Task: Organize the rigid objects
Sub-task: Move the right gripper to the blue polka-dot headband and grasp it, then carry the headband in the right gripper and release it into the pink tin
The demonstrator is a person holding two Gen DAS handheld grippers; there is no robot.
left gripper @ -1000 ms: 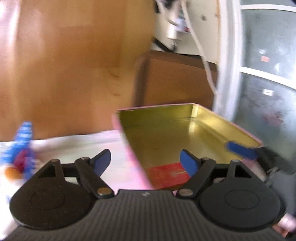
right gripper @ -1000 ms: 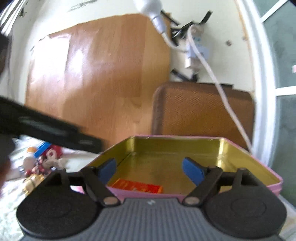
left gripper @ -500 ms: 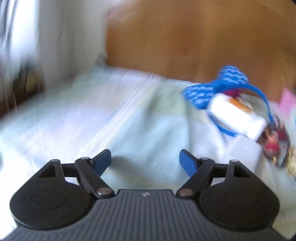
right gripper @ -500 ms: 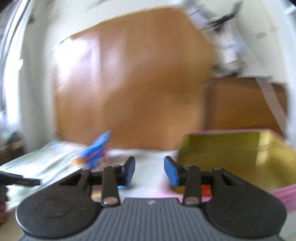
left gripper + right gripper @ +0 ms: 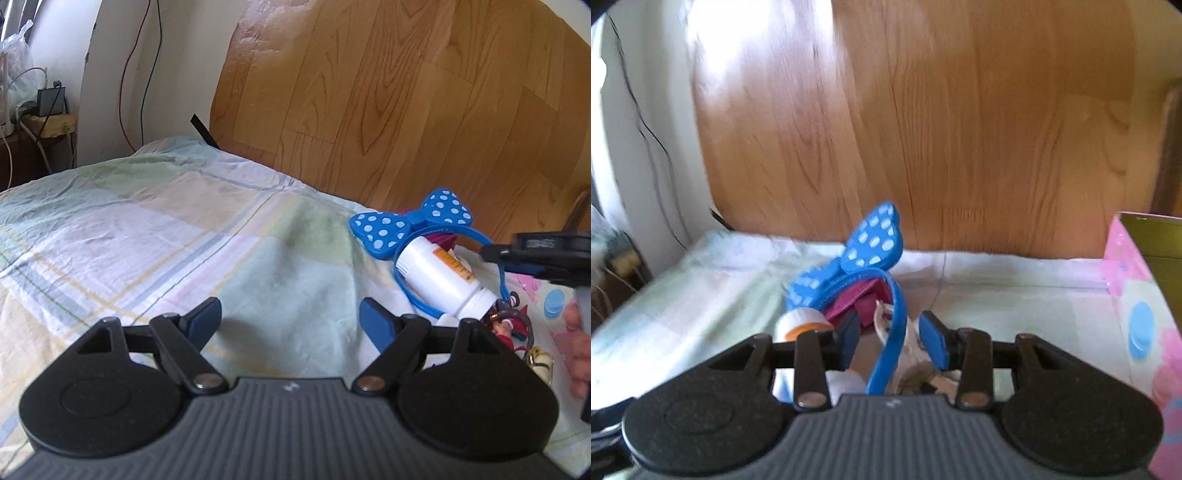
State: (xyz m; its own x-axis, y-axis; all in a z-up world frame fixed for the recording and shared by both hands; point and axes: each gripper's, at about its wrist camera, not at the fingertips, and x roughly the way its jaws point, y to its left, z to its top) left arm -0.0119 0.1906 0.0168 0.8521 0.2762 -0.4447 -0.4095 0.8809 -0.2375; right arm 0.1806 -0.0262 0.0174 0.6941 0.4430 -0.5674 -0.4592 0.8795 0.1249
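Near the far edge of the pale checked bedsheet by the wooden board, the blue plastic headband with a spotted bow lies bow-end away, between the half-open right gripper's fingers, while the left gripper gapes wide, holding nothing.

A bed with pale checked sheet, against a wooden board. Lying on it, in one small heap: blue dotted bow headband, white bottle, small figurines. Beside the heap, a pink tin.
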